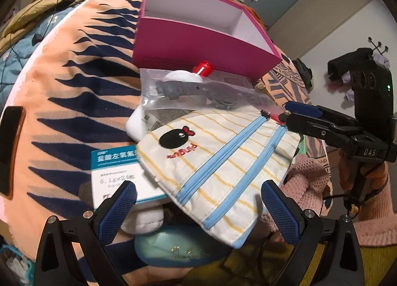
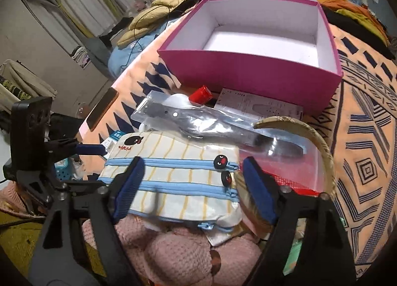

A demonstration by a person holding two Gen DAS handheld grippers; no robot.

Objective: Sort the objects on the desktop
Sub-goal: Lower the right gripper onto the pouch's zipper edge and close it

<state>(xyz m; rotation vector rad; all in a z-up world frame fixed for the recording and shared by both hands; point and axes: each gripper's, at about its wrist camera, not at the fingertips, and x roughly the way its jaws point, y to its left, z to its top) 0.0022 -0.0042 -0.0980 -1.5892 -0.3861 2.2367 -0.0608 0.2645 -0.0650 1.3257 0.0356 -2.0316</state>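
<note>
A white pouch with yellow stripes and two blue zips lies on the pile of objects at the near edge of the patterned cloth. My left gripper is open, its blue pads either side of the pouch's near corner, not pressing it. In the right wrist view the pouch sits between the wide-apart pads of my open right gripper, at its zip-pull end. Behind it lie a clear bag holding a dark strap, a red-capped bottle and an empty magenta box. A teal and white medicine box pokes out under the pouch.
A phone lies at the cloth's left edge. A woven hoop and a red packet sit right of the pouch, and a printed sheet lies before the box. Pink knit fabric bulges below. A bed with bedding stands behind.
</note>
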